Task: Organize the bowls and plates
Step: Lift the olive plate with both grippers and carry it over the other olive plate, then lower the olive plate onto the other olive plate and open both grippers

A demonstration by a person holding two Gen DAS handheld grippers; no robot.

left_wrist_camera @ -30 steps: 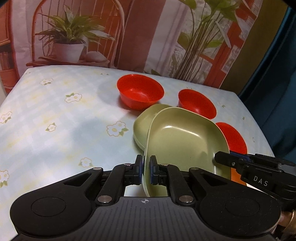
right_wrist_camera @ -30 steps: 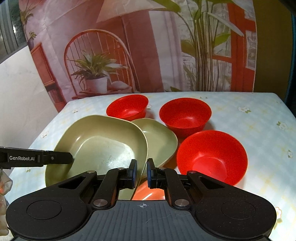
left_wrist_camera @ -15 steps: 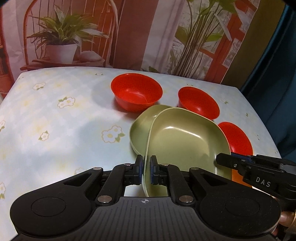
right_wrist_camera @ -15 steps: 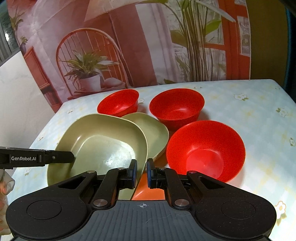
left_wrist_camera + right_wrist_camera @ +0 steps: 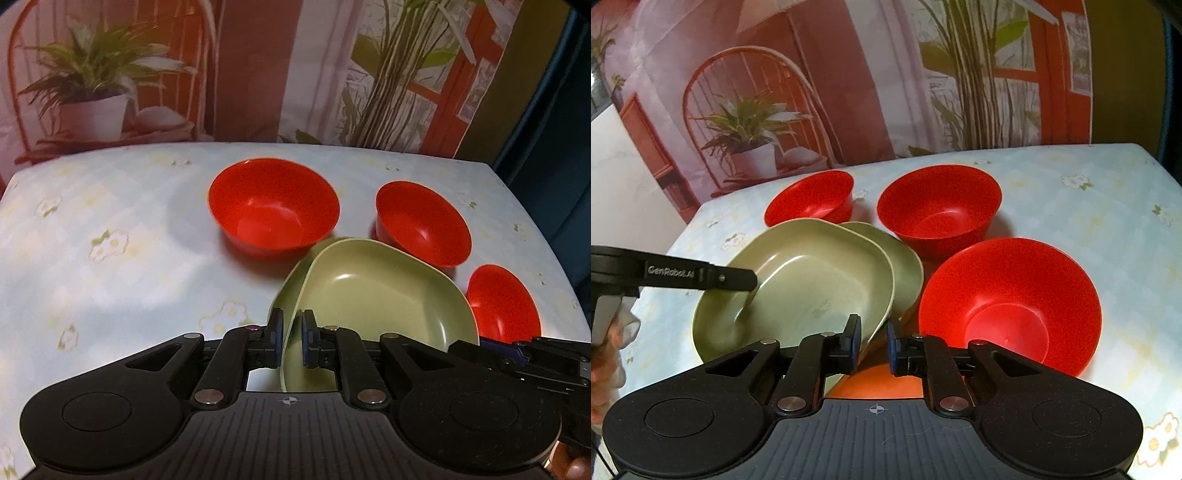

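Left gripper (image 5: 291,341) clamped on the near rim of the upper olive-green rounded-square plastic plate (image 5: 373,306), held over a second matching green plate (image 5: 905,266) lying on the pale floral tablecloth (image 5: 110,258). Right gripper (image 5: 870,343) parted slightly around that upper plate's other edge, contact unclear; flat orange plate (image 5: 879,384) under its fingers. Three glossy red plastic bowls: one at 11 o'clock of the plates (image 5: 273,206), one at 1 o'clock (image 5: 423,225), one at 3 o'clock (image 5: 502,302)
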